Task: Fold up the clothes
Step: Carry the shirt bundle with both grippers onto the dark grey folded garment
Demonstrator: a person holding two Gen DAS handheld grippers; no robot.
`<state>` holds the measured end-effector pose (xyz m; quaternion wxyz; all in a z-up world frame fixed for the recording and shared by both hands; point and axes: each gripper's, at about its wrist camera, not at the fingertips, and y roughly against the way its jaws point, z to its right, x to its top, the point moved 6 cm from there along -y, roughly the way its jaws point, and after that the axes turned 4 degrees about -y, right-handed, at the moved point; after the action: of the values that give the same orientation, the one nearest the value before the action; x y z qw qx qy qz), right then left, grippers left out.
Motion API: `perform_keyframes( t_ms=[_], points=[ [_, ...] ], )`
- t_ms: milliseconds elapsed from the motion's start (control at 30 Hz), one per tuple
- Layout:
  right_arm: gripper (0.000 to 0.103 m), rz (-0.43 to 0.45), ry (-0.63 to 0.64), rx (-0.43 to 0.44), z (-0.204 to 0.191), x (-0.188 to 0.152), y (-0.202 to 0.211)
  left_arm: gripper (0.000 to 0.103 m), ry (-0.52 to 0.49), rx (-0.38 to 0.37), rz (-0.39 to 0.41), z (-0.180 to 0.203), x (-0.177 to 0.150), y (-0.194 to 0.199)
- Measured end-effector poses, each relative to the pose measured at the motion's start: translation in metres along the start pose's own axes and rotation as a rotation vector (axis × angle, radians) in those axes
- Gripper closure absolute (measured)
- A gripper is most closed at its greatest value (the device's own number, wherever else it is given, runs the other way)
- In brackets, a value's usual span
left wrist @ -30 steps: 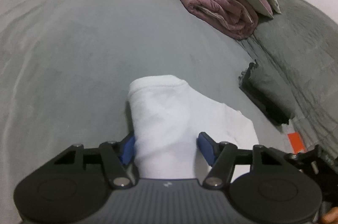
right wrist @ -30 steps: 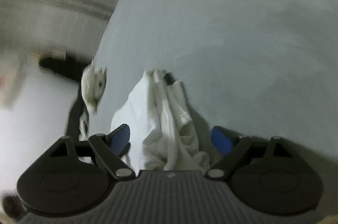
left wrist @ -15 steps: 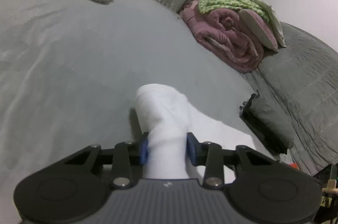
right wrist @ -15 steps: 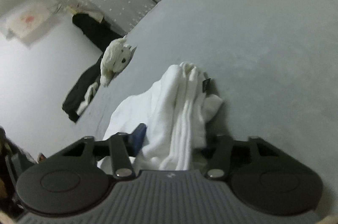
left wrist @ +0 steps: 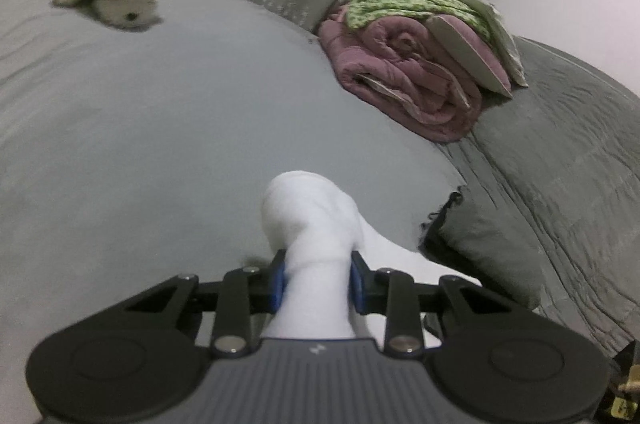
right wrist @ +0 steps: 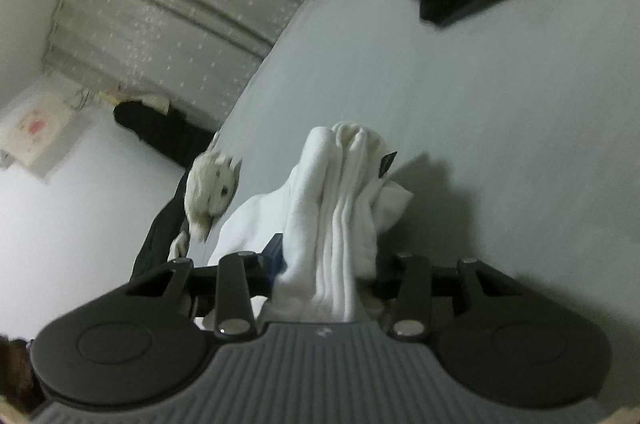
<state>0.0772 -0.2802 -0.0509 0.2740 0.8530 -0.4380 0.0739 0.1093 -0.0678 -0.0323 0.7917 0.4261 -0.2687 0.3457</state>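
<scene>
Both grippers, left (left wrist: 318, 278) and right (right wrist: 326, 264), closing on the white garment (left wrist: 316, 224); bunched folds could slip loose mid-lift.

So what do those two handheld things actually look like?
Both look alike: each tool, left and right, has a grey ribbed body with a small white logo, two round black discs, black linkage arms with silver pivot pins, and blue-padded fingers. No cables or sleeves show.

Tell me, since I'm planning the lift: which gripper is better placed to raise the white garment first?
Left, marginally. The left gripper pinches a smooth, single fold of the white garment, both pads squarely on it, jaws closing. The right gripper, also closing, holds a bunched, ridged wad that may slip unevenly.
</scene>
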Motion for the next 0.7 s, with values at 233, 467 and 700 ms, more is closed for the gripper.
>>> perform_keyframes(
  t_ms=[233,467,700],
  points=[
    [0.058,0.139,-0.076,0.014,-0.004,0.037,0.008,0.073,-0.074,-0.056,0.019,0.052,0.027,-0.036],
    [0.059,0.28,-0.148,0.017,-0.007,0.085,0.022,0.074,-0.064,-0.139,0.01,0.111,0.056,-0.076],
    [0.059,0.402,-0.058,0.012,-0.015,0.133,0.041,0.074,-0.111,-0.233,0.027,0.17,0.078,-0.11]
  ],
)
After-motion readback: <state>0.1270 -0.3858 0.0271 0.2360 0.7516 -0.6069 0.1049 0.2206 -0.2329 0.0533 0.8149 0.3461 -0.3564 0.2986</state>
